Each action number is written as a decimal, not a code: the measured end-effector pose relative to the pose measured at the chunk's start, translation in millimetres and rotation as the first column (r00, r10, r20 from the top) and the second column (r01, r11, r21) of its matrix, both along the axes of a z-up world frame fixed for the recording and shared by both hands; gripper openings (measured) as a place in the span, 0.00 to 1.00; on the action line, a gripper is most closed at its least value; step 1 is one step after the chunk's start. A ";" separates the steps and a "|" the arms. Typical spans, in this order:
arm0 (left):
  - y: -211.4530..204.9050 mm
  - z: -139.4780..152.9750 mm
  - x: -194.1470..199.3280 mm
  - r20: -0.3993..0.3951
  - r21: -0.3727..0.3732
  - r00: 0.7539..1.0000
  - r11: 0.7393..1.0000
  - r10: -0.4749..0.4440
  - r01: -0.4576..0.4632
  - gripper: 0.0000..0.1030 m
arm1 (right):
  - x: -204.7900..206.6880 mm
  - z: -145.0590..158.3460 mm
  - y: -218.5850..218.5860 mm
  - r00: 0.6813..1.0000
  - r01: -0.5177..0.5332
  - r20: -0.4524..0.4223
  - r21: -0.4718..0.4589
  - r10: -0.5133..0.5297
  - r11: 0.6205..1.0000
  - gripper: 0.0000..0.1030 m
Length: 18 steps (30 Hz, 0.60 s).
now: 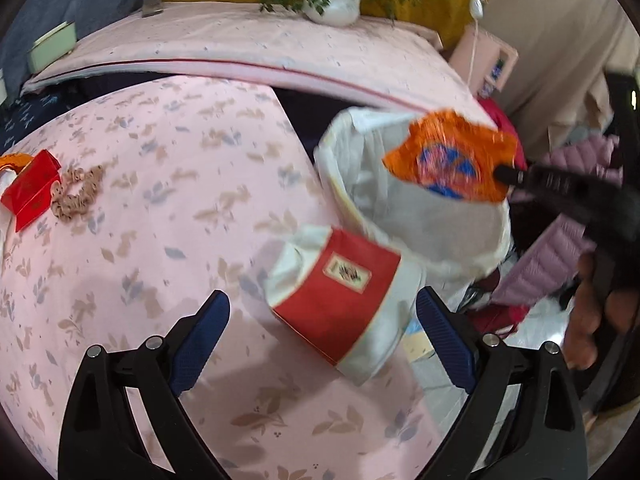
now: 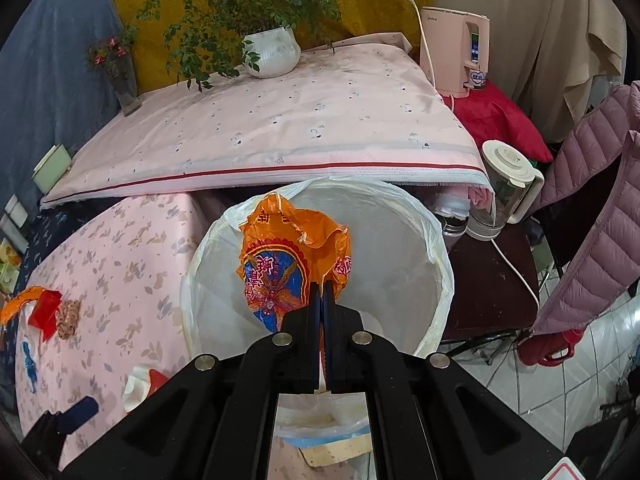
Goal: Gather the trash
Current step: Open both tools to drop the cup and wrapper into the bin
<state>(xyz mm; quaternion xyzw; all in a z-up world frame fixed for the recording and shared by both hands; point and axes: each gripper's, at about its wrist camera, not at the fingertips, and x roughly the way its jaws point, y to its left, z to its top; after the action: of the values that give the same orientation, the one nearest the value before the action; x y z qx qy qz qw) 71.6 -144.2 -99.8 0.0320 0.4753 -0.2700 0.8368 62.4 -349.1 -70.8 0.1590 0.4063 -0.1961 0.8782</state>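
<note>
**wrapper pinched over the bin, red carton between wide jaws**

left gripper [image 1: 322, 336] fills the bottom of its view, blue pads far apart and opening a little more, touching nothing. between and just beyond them lies a red carton [image 1: 340, 292] with white ends, tilted on the pink leaf-print cloth [image 1: 160, 200], near the table's edge.

right gripper [image 2: 322, 292] is clamped tight on the lower edge of a crumpled orange wrapper [image 2: 288, 264] with blue and red print. the wrapper hangs above the mouth of the white-lined bin [image 2: 400, 240], which stands just beside the table. from the left wrist view the same wrapper sits over the bin's rim, with a hand [image 1: 592, 312] at the right edge.

farther left on the cloth: a second small red box [image 1: 32, 190], touching a beige scrunchie [image 1: 76, 192]. behind, a higher table under pale pink cloth carries a white plant pot [image 2: 272, 54]. right of the bin, a blender jug [image 2: 508, 188] and a mauve quilted jacket [image 2: 600, 220].
</note>
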 end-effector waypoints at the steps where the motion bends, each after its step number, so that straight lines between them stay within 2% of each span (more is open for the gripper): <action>1: -2.5 -4.6 -4.2 0.001 0.012 1.000 1.000 -0.012 0.012 0.87 | -2.0 -0.6 1.4 1.000 -0.002 0.000 0.004 0.002 1.000 0.02; 6: -10.9 -16.9 -12.6 0.030 0.053 0.999 0.998 -0.034 0.032 0.87 | -8.6 -3.6 8.0 1.000 -0.010 -0.002 0.016 0.010 1.000 0.02; 8: -12.6 -22.4 -10.9 0.032 0.069 0.999 0.997 -0.031 0.029 0.80 | -9.1 -5.7 9.5 1.000 -0.012 -0.006 0.019 0.012 1.000 0.02; 11: -11.9 -29.9 -7.6 0.003 0.070 0.999 0.997 -0.035 0.035 0.47 | -8.9 -7.8 10.4 1.000 -0.017 -0.010 0.022 0.017 1.000 0.02; 12: -10.6 -31.3 -7.1 -0.003 0.070 0.999 0.997 -0.032 0.032 0.43 | -8.9 -8.0 10.1 1.000 -0.018 -0.010 0.022 0.018 1.000 0.02; 14: -7.7 -30.7 -6.3 0.005 0.067 1.000 0.998 -0.023 0.023 0.26 | -7.9 -8.2 9.9 1.000 -0.020 -0.009 0.022 0.021 1.000 0.02; 18: -1.0 -20.6 -0.4 0.021 0.044 1.000 0.999 0.005 -0.006 0.09 | -4.4 -8.5 9.7 1.000 -0.023 -0.008 0.024 0.023 0.999 0.02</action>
<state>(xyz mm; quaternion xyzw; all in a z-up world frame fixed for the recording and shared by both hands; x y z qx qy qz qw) 71.2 -145.2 -120.4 0.0518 0.4722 -0.2567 0.8417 57.9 -339.5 -79.3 0.1642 0.4139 -0.1819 0.8767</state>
